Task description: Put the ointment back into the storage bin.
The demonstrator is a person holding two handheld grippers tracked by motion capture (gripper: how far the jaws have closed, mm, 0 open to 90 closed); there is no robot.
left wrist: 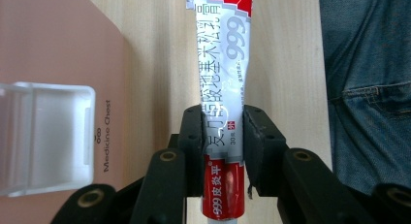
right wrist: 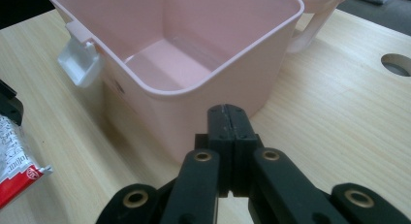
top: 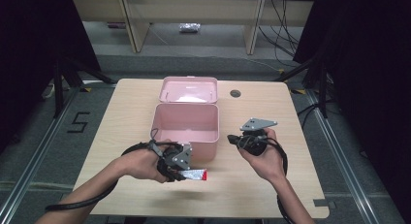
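A silver and red ointment tube (left wrist: 224,78) lies lengthwise between the jaws of my left gripper (left wrist: 223,132), whose pads press on its sides. In the high view the left gripper (top: 186,174) sits just in front of the pink box (top: 185,145), and the tube (top: 196,174) sticks out to the right, low over the table. The pink medicine chest (right wrist: 203,112) stands open with nothing inside, its lid (top: 189,90) folded back. My right gripper (right wrist: 228,118) has its jaws pressed together on nothing, to the right of the box (top: 232,139).
The wooden table (top: 121,117) has a round cable hole (top: 235,93) at the back right. A white latch (left wrist: 46,136) hangs on the box front. A jeans-clad leg (left wrist: 368,83) is beyond the table edge in the left gripper view.
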